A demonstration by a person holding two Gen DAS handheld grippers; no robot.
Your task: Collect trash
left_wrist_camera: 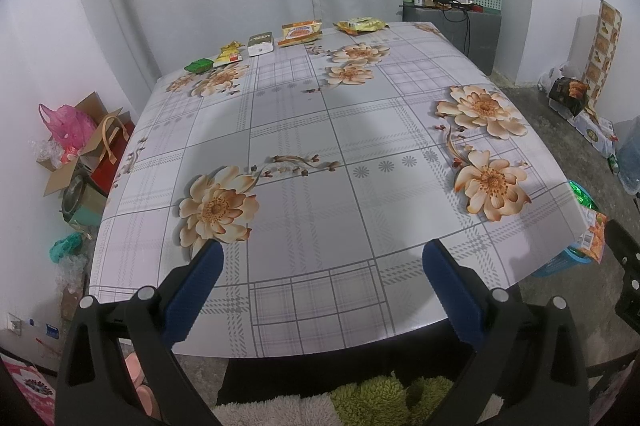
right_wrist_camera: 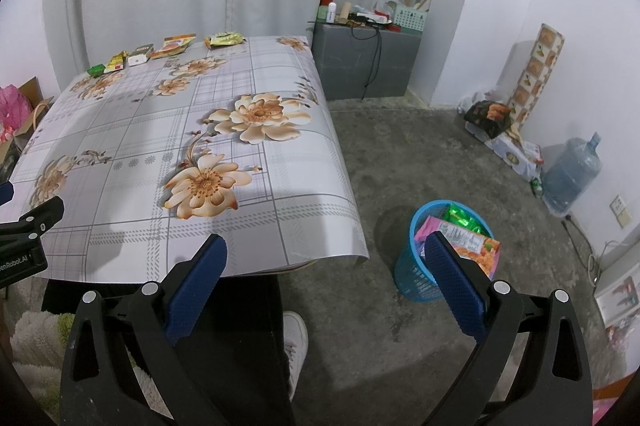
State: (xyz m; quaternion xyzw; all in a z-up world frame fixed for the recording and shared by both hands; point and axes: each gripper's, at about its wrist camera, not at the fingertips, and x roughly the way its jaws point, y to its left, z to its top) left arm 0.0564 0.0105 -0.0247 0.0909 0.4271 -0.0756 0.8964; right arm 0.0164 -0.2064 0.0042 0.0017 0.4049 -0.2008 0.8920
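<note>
Several pieces of trash lie in a row along the table's far edge: a green packet, a yellow wrapper, a white box, an orange packet and a yellow-green packet. They also show in the right wrist view, from the green packet to the yellow-green packet. My left gripper is open and empty over the near table edge. My right gripper is open and empty, off the table's right corner, above the floor. A blue bin on the floor holds wrappers.
The flowered tablecloth covers the table. Boxes and bags stand on the floor at left. A grey cabinet with clutter stands behind. A water jug and boxes line the right wall. My shoe is near the table.
</note>
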